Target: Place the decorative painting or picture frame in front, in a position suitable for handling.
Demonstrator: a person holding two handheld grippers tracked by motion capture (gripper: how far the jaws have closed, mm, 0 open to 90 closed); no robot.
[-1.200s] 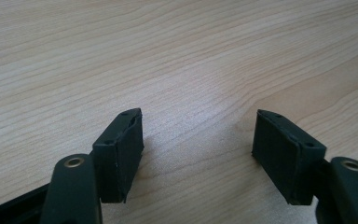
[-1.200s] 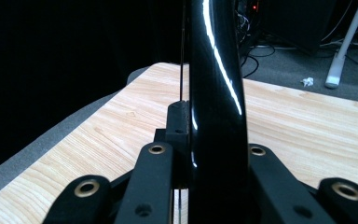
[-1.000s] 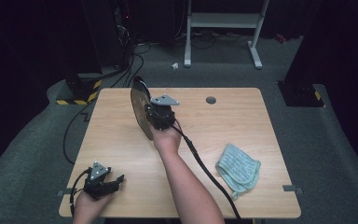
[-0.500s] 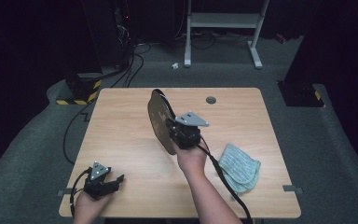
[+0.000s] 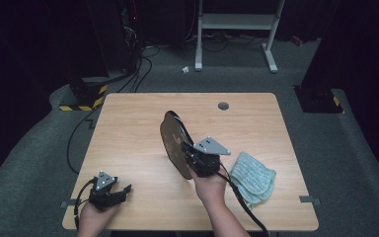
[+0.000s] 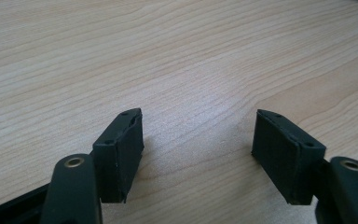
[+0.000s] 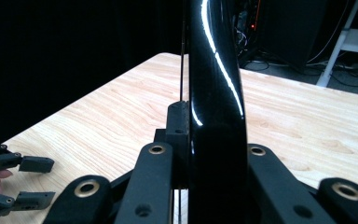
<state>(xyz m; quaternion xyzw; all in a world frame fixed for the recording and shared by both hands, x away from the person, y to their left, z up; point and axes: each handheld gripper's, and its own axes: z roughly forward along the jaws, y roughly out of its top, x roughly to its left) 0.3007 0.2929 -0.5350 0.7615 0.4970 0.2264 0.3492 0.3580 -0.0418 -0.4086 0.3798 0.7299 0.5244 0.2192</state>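
Since the earlier frames the right hand-held gripper (image 5: 190, 153) has carried the dark round plate (image 5: 174, 143) from the far left-centre of the counter (image 5: 128, 123) toward the near right, so it now hangs close to the folded cloth (image 5: 252, 177). The left hand-held gripper (image 5: 121, 191) has kept its place at the near left corner.

The right one is clamped on the plate's rim: in the right gripper view its jaws press from both sides on the edge of the plate (image 7: 214, 93), which stands upright on edge, held above the wood. The left one, seen in its own view (image 6: 198, 154), has its jaws wide apart with nothing between them, just bare counter beneath.

As a judgement, the work looks part-way done: the plate is lifted and brought toward the cloth, but it is not yet touching it or set down. Wiping or laying it down seems to be what is left, and the free gripper has not yet reached for the cloth.

The plate is a thin disc, glossy black along its edge with a bright streak of reflected light, and duller brown on its broad face. The cloth is soft, pale blue-green with fine stripes, and lies crumpled. The counter is pale, matt wood with long grain.
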